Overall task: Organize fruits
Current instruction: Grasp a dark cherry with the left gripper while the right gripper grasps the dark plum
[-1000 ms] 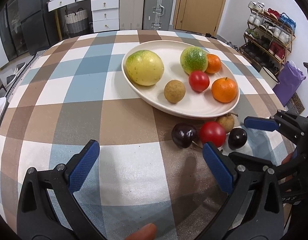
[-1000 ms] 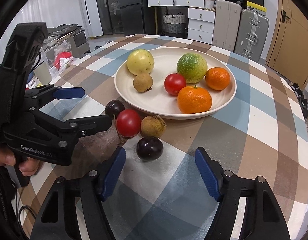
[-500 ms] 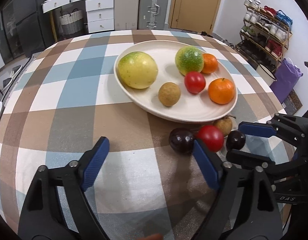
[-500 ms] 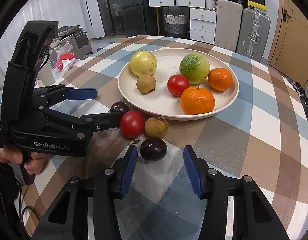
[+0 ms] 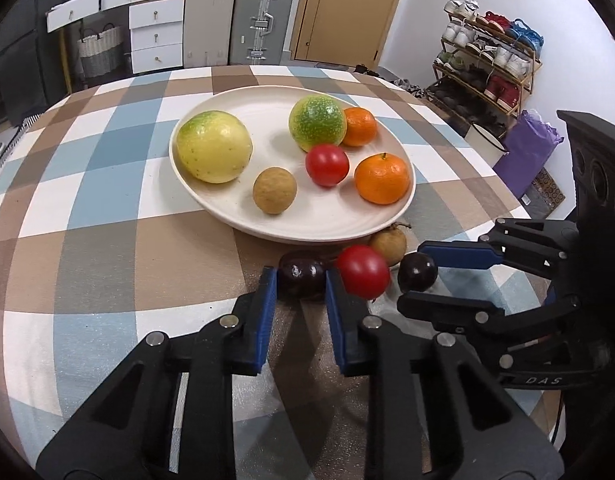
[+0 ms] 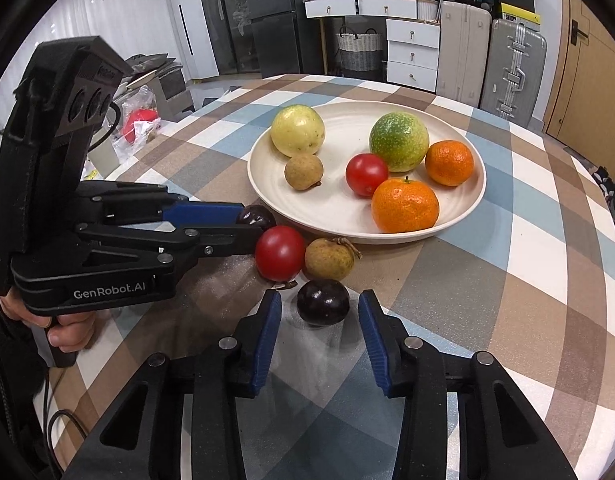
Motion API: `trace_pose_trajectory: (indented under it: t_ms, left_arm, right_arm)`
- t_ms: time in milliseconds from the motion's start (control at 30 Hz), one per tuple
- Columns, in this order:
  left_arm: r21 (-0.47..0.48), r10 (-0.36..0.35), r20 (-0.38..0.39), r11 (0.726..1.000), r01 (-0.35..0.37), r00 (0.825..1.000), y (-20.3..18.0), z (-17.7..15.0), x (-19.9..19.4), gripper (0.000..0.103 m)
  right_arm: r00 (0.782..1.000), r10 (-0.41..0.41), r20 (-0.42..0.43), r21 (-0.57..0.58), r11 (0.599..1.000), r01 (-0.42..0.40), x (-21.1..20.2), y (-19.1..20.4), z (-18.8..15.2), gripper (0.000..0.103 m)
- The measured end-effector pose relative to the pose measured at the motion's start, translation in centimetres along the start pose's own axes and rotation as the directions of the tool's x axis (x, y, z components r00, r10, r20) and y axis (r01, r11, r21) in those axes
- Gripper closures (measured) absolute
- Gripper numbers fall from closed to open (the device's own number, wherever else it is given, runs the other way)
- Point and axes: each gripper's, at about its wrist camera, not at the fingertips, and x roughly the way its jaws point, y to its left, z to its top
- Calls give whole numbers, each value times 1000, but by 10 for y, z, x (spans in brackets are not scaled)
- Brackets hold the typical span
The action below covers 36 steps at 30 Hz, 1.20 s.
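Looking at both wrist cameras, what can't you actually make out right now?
- Left gripper contact: its pads flank the dark plum, but in the left wrist view the pad edges hide any gap.
- Same plum in the right wrist view: mostly hidden behind the left gripper's fingers.
- Brown longan off the plate: left wrist view, partly covered by the red tomato and the plate rim.

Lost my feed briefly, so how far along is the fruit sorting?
Done: six fruits sit on the plate. In hand: the left hand-held gripper clamps one dark fruit; the right hand-held gripper, open, brackets the other dark fruit. Left: those two, the red tomato and the longan, all on the table.
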Motion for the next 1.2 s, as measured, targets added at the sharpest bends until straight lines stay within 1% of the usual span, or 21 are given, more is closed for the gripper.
trace_pose_trajectory:
  t_ms: [200,300,433,600,733,800,900,1200]
  left_arm:
    - [-9,5,18,1000,-5,1000,2,-2,-5,82]
    - [-8,4,24,1000,-4,1000,2,-3,-8,82]
    - [-1,10,33,1000,-10,999,1,-5,-11,82]
    - [-8,20,49,1000,-19,999,3,-8,-17,82]
    - [-5,27,69,1000,-27,997,3,-9,-22,82]
    - [-7,25,79,1000,-24,997,4,-9,-25,82]
    - [-11,30,91,1000,-29,995,5,-8,-28,82]
    - [-16,38,164,999,-36,986,5,-5,-45,82]
  right_arm:
    - [1000,6,-1,0,1000,-6,1,-1,-1,62]
    - [1000,1,-1,-7,1000,-1,2,0,-1,66]
    - [1000,6,2,-11,1000,-6,1,1,-1,75]
    - [1000,15,9,-21,1000,-14,-2,1,-2,75]
    - [999,24,36,-18,1000,-24,-9,-1,-1,75]
    - [999,8,53,-14,1000,-7,-13,-3,0,75]
    - [996,8,91,6,1000,-9,-20,-8,1,75]
    - [979,-15,203,57,998,4,-40,-23,6,75]
